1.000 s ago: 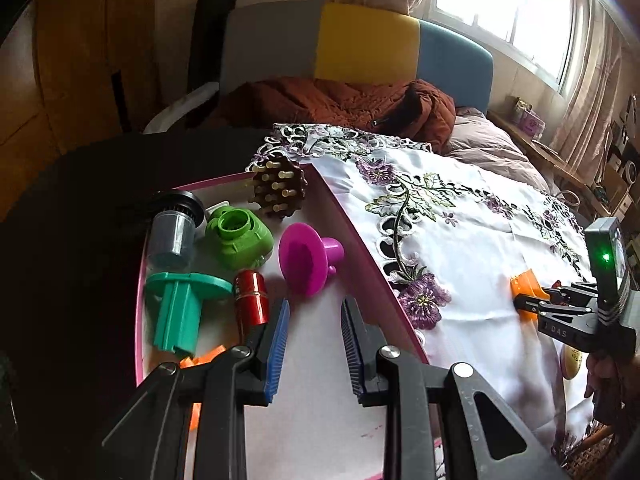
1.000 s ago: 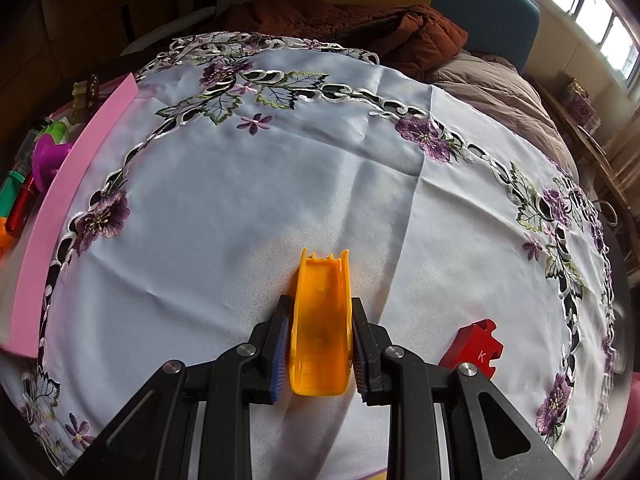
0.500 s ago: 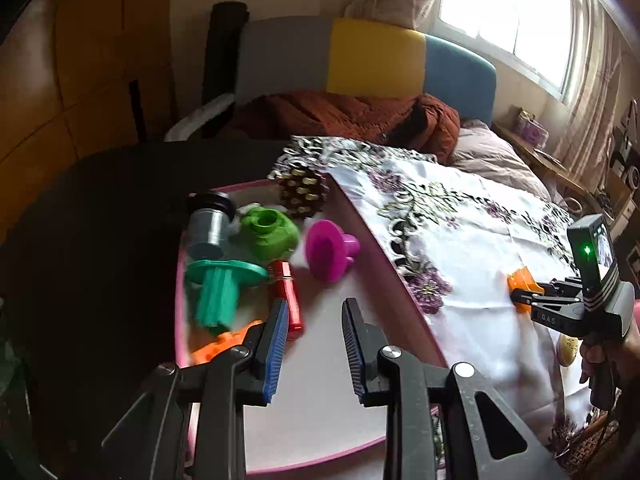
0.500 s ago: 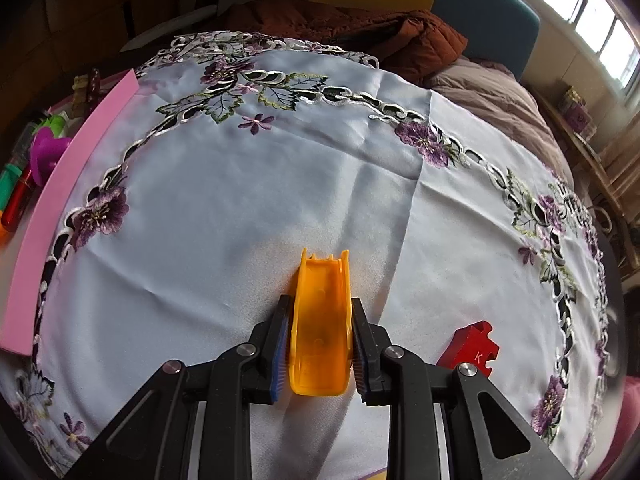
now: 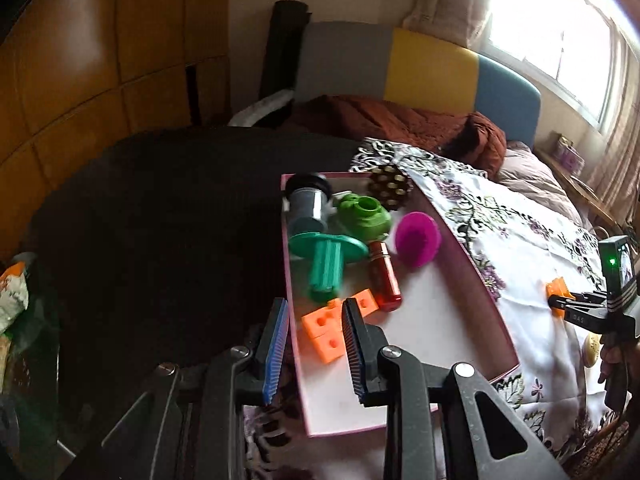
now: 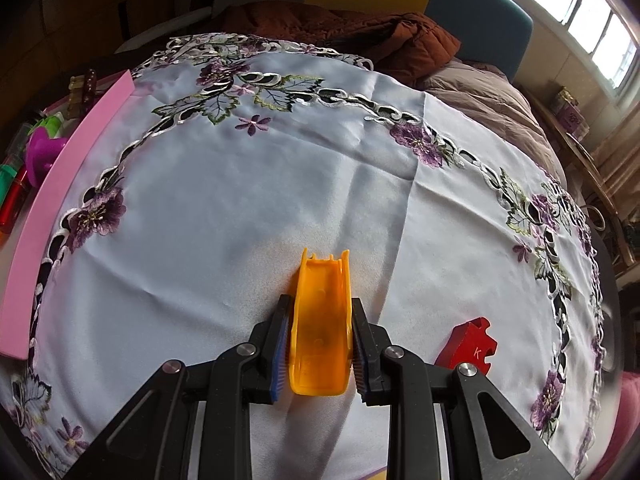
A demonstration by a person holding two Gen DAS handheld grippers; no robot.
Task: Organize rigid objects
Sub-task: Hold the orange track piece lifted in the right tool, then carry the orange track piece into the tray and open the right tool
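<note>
A pink-walled tray [image 5: 472,276] holds a teal flanged part [image 5: 326,256], a green part [image 5: 364,216], a magenta funnel [image 5: 418,238], a red cylinder [image 5: 384,280], an orange block [image 5: 328,332], a grey capped cylinder [image 5: 306,208] and a brown studded ball [image 5: 390,186]. My left gripper [image 5: 315,304] hovers open over the tray's near left wall, gripping nothing. My right gripper [image 6: 320,300] is shut on an orange channel-shaped piece [image 6: 322,320] just over the white embroidered cloth [image 6: 240,220]. The left wrist view also shows that right gripper [image 5: 560,304] at the far right. A red puzzle piece [image 6: 468,346] lies beside it.
The tray's pink wall [image 6: 60,184] runs along the cloth's left edge. A dark tabletop [image 5: 160,220] spreads left of the tray. A brown jacket [image 5: 400,124] lies on a sofa behind the table. A small pale round item [image 5: 592,346] sits near the hand holding the right gripper.
My left gripper has drawn back and to the left, so the tray sits farther right in its view and the orange block has come into sight. The right gripper keeps still on the orange piece.
</note>
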